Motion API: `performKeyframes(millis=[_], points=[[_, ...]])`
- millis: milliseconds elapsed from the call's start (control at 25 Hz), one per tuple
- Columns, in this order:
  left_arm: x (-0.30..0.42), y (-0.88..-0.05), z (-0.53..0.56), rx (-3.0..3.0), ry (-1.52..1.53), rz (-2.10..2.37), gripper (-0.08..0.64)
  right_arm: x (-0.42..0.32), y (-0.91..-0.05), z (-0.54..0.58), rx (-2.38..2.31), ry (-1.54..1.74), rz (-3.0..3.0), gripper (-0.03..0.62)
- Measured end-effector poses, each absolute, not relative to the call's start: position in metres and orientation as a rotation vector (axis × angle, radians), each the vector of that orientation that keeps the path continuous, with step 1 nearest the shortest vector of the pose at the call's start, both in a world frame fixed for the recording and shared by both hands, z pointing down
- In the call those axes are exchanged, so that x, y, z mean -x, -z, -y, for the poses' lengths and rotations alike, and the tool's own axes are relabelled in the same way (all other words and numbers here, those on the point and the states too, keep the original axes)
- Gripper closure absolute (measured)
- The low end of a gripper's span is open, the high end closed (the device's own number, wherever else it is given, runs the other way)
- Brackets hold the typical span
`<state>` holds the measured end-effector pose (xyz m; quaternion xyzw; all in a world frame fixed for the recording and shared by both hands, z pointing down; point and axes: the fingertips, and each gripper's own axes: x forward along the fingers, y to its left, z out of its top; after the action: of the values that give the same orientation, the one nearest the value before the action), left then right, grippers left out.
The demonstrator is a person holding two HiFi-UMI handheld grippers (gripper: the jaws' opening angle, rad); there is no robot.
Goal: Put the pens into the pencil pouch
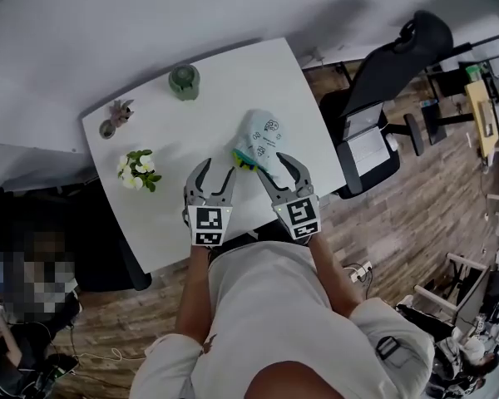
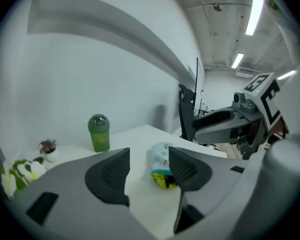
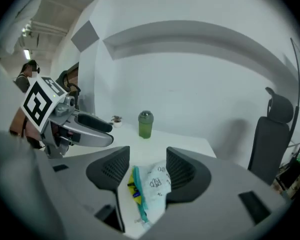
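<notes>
Both hand-held grippers are empty right now. The left hand-held gripper has its jaws apart with only bare desk between them. The right hand-held gripper is spread too, gripping nothing. The pencil pouch just shows through its gap, lying flat on the desk below.

Both hang just on the person's side of the pouch, lifted clear and aimed at its open teal-edged mouth. That's where something yellow and blue pokes out, pens I'd guess. My read is the pens are basically in and the hands are off so the pouch sits undisturbed.

Beyond the pouch there's a green bottle. Left of the pouch sits a bunch of white flowers, so the pouch has room around it. No loose pens anywhere near it that I can spot.
</notes>
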<state>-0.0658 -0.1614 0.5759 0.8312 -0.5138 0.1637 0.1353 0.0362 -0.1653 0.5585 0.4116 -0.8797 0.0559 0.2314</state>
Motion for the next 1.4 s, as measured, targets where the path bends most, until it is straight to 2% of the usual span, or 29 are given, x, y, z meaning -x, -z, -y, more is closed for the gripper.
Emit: performKeyframes(millis=[200,520,1400], points=[[0.091,-0.508,0.157,-2.432,-0.375,1.730,0.284,-0.027,-0.492,0.169,-1.148,-0.031,2.575,0.301],[0.093,-0.431,0.130,-2.392,-0.312,2.020,0.250,-0.039,-0.429,0.168,-1.121,0.109,2.752,0.282],[0.046,-0.428,0.111,-2.248,-0.403,2.193,0.235,-0.087,-0.429,0.168,-0.980,0.041,2.862,0.282]])
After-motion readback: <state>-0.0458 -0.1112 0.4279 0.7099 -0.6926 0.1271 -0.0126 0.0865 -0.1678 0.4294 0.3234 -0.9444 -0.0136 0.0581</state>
